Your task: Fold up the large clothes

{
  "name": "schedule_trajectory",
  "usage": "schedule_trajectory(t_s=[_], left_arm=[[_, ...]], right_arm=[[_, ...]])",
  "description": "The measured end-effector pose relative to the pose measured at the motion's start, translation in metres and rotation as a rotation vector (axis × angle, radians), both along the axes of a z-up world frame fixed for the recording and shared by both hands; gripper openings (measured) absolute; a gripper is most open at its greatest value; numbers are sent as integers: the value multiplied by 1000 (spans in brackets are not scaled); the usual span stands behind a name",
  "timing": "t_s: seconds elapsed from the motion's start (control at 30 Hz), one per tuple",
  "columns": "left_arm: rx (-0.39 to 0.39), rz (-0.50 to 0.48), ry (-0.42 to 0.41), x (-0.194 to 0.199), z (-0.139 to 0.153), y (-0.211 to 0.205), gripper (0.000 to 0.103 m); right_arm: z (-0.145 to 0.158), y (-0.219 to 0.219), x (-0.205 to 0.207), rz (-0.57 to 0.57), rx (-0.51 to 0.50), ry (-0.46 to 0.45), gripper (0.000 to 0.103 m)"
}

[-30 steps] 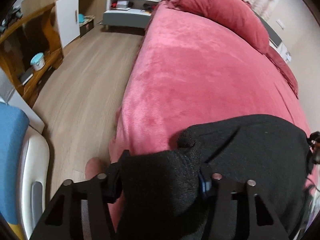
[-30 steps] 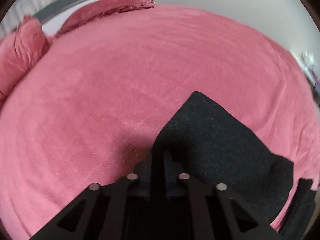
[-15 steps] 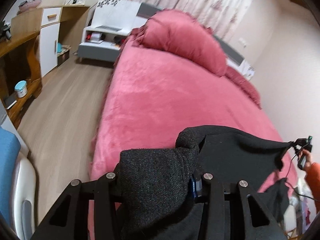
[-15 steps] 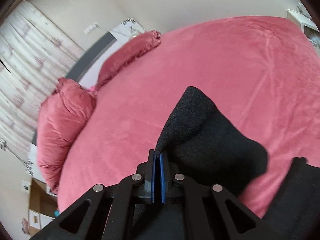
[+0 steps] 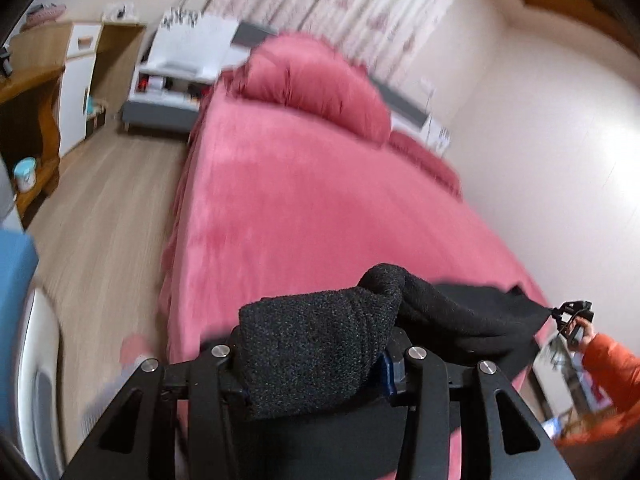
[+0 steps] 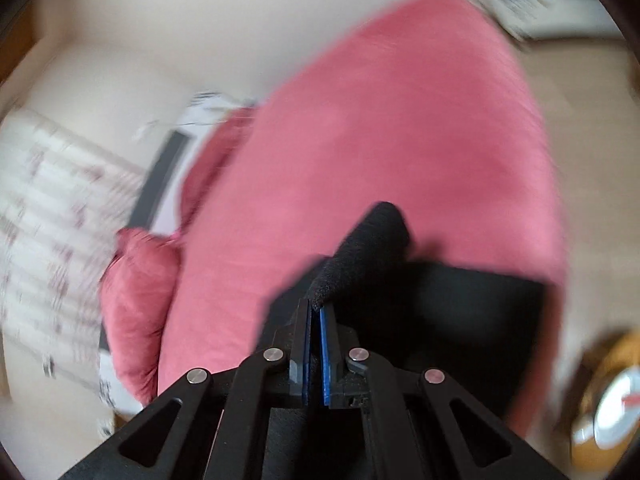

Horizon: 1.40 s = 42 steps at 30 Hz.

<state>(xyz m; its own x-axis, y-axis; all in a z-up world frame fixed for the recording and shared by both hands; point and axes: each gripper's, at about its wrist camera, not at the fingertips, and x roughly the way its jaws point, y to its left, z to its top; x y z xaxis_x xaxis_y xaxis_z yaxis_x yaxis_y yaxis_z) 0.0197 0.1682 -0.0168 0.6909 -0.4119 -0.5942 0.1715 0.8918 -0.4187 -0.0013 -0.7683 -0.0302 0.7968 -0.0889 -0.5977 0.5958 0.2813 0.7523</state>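
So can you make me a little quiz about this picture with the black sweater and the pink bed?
1. True or false: both grippers, left and right, pinch the black sweater.
2. What colour is the bed?
   A green  B pink  C white
3. Fill in: the pillow lies at the bed's ____.

Key: 1 true. 2 B. 3 head, by the curtain.

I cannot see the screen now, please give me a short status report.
Left gripper shut on black garment. Right gripper shut on its other corner. Garment lifted, stretched above red bed. Nothing in the way.
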Motion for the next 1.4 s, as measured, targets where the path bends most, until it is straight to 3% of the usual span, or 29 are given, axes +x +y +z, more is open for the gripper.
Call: schedule_trajectory(t_s=[0.1, 0.2, 0.33, 0.47, 0.63, 0.73, 0.8, 0.83, 0.93, 1.0, 1.07, 1.13, 1.23, 1.27, 1.3, 1.33, 1.37, 1.4], left_arm=[[100, -7, 98, -7, -30, -13, 51], [88, 21, 111, -15, -32, -12, 62], [79, -8, 133, -29, -17, -6, 62], [106, 3, 119, -48, -5, 0, 62], [109, 31, 68, -55, 17, 7, 62], [115, 68, 64, -48, 23, 10, 63], [87, 63, 59, -36, 20, 2, 64], [67, 49, 67, -28, 17, -8, 65], [53, -50, 86, -4, 0, -44, 65], [121, -119, 108, 9, -15, -68, 65], [203, -158, 130, 17, -31, -86, 65], [238, -174, 161, 20, -43, -92, 65], [226, -173, 176, 18, -48, -90, 65], [224, -176, 176, 17, -46, -89, 65], [223, -176, 175, 15, -44, -88, 65], [222, -170, 170, 12, -42, -87, 65], [217, -162, 165, 9, -40, -84, 65], [210, -156, 163, 8, -40, -82, 65]], right_arm=[[-65, -3, -35, -47, 164, 62, 8], [-89, 2, -54, -95, 205, 69, 11], [-88, 2, -65, -126, 253, -97, 41], [-76, -4, -58, -99, 195, -114, 55], [-70, -14, -20, -24, 98, -5, 55], [-80, -16, -1, -14, 102, 100, 53], [-76, -18, 11, -15, 60, 167, 14], [-73, -18, 11, 1, 65, 167, 8], [-28, -14, 1, -2, -10, 62, 7], [9, -4, -12, 31, -141, 23, 7], [21, 4, -34, 30, -198, -1, 7], [-9, -4, -55, -18, -103, 66, 8], [-94, -20, -68, -15, 176, 200, 15], [-110, -20, -76, -25, 226, 170, 15], [-112, -19, -89, -72, 228, 89, 18], [-108, -19, -98, -111, 206, 88, 33], [-101, -16, -105, -158, 158, 144, 45], [-91, -11, -115, -228, 81, 229, 45]])
